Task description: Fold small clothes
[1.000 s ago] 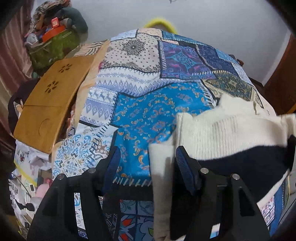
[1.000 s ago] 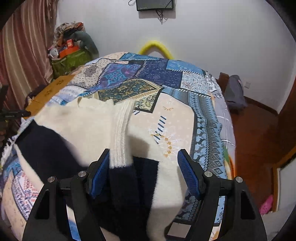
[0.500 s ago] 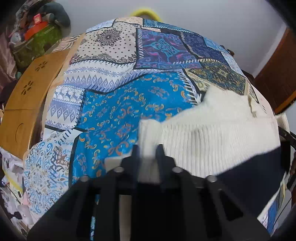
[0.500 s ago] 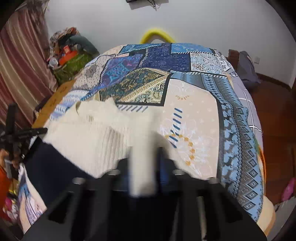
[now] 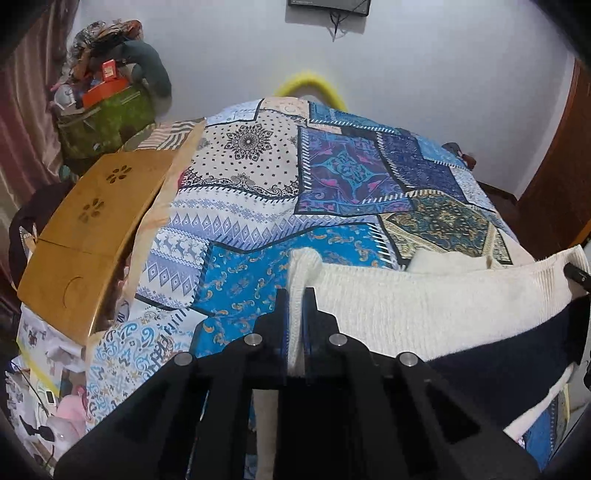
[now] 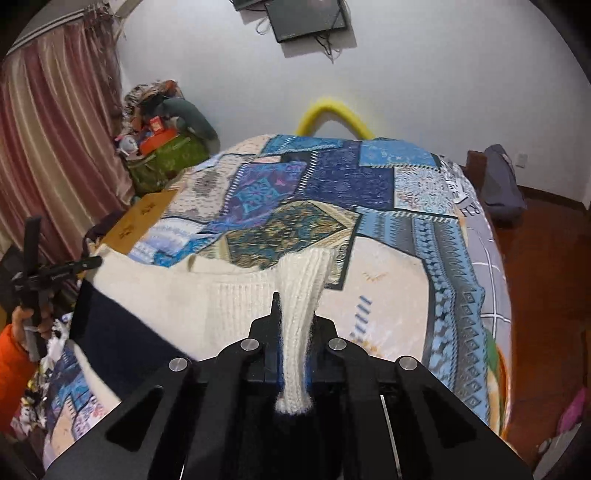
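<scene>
Only the right wrist view shows a grey bag (image 6: 502, 181) at 2 o'clock. Open a second ago, left gripper (image 5: 295, 314) and right gripper (image 6: 295, 317) now clench the sweater (image 5: 406, 310) hem.

The sweater (image 5: 424, 314) lies on the near end of the quilt (image 5: 258, 221), pinched at one corner by the left gripper (image 5: 295, 325) and at the other by the right gripper (image 6: 295, 332). A wooden tray (image 5: 92, 221) sits left of the bed, a bag (image 6: 502, 181) right, a screen (image 6: 306, 16) on the wall behind.
</scene>
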A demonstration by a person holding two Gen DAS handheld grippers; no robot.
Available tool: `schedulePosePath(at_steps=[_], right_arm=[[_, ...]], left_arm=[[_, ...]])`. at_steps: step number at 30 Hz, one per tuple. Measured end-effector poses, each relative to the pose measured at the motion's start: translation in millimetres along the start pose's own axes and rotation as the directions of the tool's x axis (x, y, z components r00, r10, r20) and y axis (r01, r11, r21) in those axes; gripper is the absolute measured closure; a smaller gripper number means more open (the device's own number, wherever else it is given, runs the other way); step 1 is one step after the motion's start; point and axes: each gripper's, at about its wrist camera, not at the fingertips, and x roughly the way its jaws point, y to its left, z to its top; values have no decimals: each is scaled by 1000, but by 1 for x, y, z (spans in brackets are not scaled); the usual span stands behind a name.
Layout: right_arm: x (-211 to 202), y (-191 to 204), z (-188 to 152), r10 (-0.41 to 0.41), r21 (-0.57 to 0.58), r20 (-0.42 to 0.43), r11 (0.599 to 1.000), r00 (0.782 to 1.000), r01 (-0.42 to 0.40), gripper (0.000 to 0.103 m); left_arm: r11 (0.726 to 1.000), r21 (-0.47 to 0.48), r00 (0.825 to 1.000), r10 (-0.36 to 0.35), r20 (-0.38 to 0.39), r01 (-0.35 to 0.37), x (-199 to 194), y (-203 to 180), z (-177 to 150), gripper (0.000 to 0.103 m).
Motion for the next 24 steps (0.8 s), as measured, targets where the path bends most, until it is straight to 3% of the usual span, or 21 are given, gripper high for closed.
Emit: schedulePosePath(at_steps=[6, 10, 16, 18, 20, 24], right_arm=[[44, -26, -12, -28, 82, -115, 996, 993, 37, 97], [46, -31, -19, -46, 77, -149, 995, 988, 58, 95], [-4, -19, -7, -187, 12, -32, 982, 982, 187, 83], [-23, -5, -2, -181, -28, 3, 983, 983, 181, 76], [-36, 12, 0, -154, -64, 34, 986, 988, 156, 68], [-47, 51, -1, -65, -132, 47, 989, 997, 71, 63]], left_arm=[[999, 24, 993, 38, -109, -36, 47, -4, -13, 97], [997, 74, 988, 39, -146, -29, 62, -8, -25, 96], [991, 127, 993, 48, -111, -34, 29, -11, -20, 87], [989, 144, 995, 45, -85, -32, 14, -14, -16, 72], [988, 151, 999, 28, -43, -21, -7, -20, -13, 65], [989, 135, 998, -60, 9, 59, -44, -37, -10, 55]])
